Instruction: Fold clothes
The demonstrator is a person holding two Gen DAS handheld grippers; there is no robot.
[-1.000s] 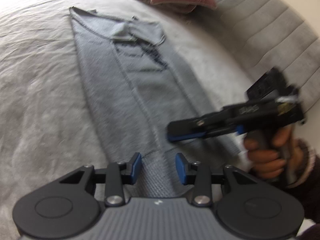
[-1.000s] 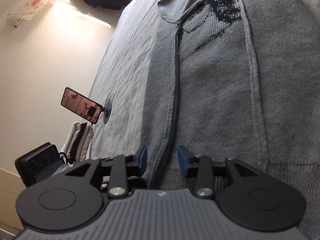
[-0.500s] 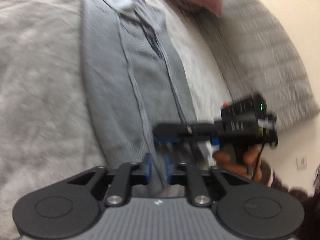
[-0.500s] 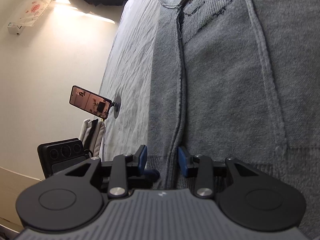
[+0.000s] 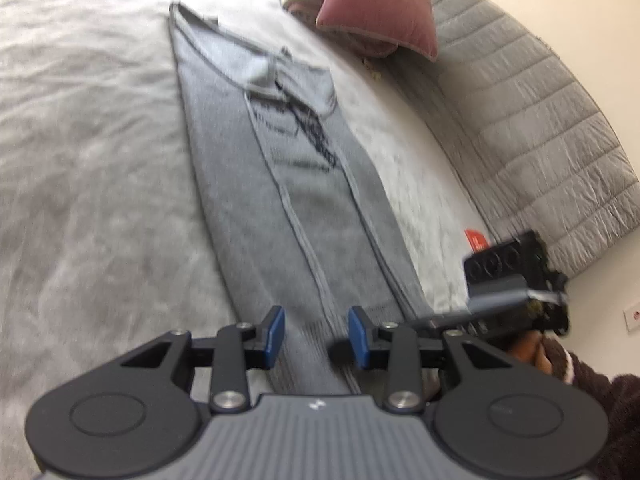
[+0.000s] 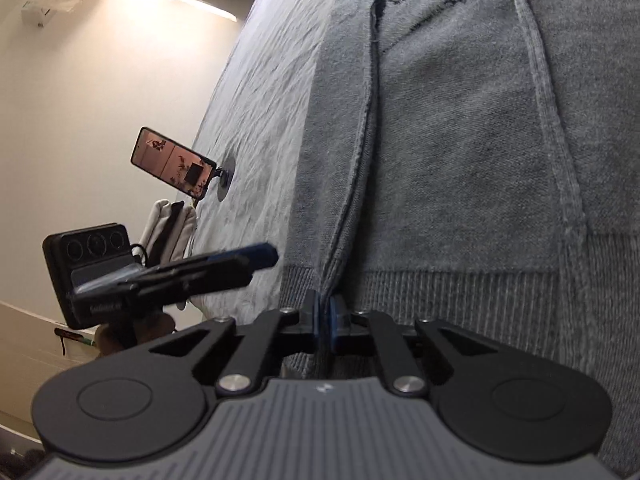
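1. Bedding (image 5: 92, 168) in pale grey covered the bed on the left side of the left wrist view.
2. The grey sweater (image 5: 280, 184) lay flat on the bed, long and narrow, with its sides folded in and a dark picture on its chest.
3. The left tool (image 5: 314, 336) sat over the sweater's ribbed bottom edge. Its blue pads stood apart, not pinching the cloth, and had just been opening a bit.
4. The right tool (image 6: 325, 320) had just been closing. Its pads were clenched on a fold of the sweater's bottom edge.
5. A pink pillow (image 5: 380, 4) lay at the top, next to the grey padded headboard (image 5: 540, 128).
6. In the right wrist view, a phone (image 6: 172, 164) stood on a holder at the left.
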